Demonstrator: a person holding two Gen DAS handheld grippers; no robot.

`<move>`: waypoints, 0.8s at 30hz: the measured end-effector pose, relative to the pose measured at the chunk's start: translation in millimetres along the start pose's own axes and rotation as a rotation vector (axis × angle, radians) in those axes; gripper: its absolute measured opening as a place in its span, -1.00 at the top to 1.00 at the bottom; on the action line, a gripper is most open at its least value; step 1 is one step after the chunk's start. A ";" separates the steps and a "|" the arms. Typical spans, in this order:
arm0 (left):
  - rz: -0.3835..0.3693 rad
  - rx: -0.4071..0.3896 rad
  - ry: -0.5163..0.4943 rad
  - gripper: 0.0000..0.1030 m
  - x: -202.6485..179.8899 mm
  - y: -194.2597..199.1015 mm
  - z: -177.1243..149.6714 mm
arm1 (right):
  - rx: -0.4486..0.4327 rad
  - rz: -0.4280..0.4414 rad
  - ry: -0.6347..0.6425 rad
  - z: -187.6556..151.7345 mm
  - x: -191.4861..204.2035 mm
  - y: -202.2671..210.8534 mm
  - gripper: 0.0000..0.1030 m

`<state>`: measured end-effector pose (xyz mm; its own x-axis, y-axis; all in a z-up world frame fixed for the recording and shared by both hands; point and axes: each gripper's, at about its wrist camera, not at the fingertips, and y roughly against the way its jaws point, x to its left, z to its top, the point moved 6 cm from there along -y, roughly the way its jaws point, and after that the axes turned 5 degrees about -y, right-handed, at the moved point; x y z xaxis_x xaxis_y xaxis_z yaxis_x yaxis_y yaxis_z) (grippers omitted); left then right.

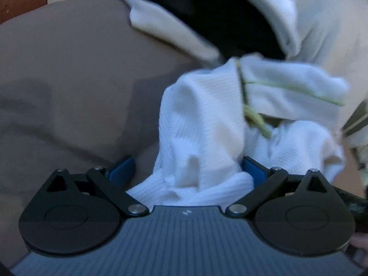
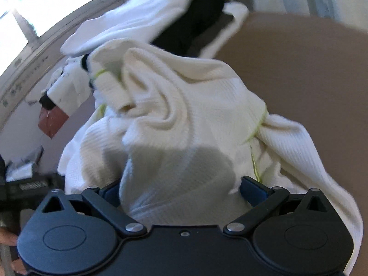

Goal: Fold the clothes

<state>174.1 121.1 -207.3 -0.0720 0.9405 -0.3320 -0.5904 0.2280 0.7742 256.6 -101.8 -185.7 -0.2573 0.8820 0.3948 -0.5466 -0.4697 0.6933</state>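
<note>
Cloth fills the middle of both views. Going left to right, the left claw (image 1: pixel 187 172) comes first. Its two blue fingers (image 1: pixel 122 168) stand wide apart, and the white knit garment (image 1: pixel 202 124) bunches up between them. The fingers do not pinch it as far as I can see; the tips are partly hidden by the cloth, so I cannot tell for sure if it has hold. The garment lies straight ahead of this claw and leans off to the right. It has thin green stitching (image 1: pixel 294 89) along a seam.

To the left of the garment is the bare brown surface (image 1: pixel 69 69), maybe a bed or a sofa. Behind the garment lies a pile of other clothes (image 1: pixel 230 13), white and black, too blurry to count.

Next, the right claw (image 2: pixel 180 191). Its fingers also stand wide apart, with the same white garment (image 2: pixel 184 115) humped up between them and right against them. Again I cannot tell if it grips. The garment lies straight ahead and spills off to the right, over the brown surface (image 2: pixel 310 69).

Both claws are about as near to it as each other. The garment is crumpled, not flat, so I cannot pick out its long side.

Count: two claws, one white knit garment and one pile behind it.
</note>
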 end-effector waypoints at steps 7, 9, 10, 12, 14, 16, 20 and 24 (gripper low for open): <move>-0.021 -0.085 -0.142 0.43 -33.7 28.1 -16.5 | -0.180 -0.140 0.150 -18.5 14.7 43.6 0.79; -0.027 -0.110 -0.182 0.47 -43.5 36.2 -21.2 | -0.249 -0.183 0.129 -20.2 12.7 68.6 0.82; -0.030 -0.122 -0.202 0.49 -48.4 40.3 -23.6 | -0.285 -0.208 0.123 -21.0 11.4 82.6 0.83; -0.059 -0.157 -0.242 0.50 -65.3 52.0 -24.9 | -0.346 -0.253 0.129 -19.4 5.2 110.9 0.85; -0.107 -0.200 -0.282 0.51 -87.7 66.6 -23.5 | -0.402 -0.309 0.174 -10.9 -2.7 138.2 0.86; -0.155 -0.243 -0.322 0.51 -110.2 81.5 -22.3 | -0.454 -0.367 0.222 4.5 -16.8 164.3 0.86; -0.251 -0.330 -0.400 0.55 -155.3 111.9 -20.5 | -0.552 -0.508 0.330 40.7 -41.0 224.0 0.86; -0.346 -0.415 -0.476 0.69 -199.6 143.0 -19.4 | -0.694 -0.629 0.276 66.8 -72.7 311.0 0.87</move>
<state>88.5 -39.0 -40.8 0.4771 0.8609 -0.1766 -0.7797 0.5073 0.3670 158.6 -314.5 41.5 0.1126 0.9835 -0.1418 -0.9729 0.1381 0.1856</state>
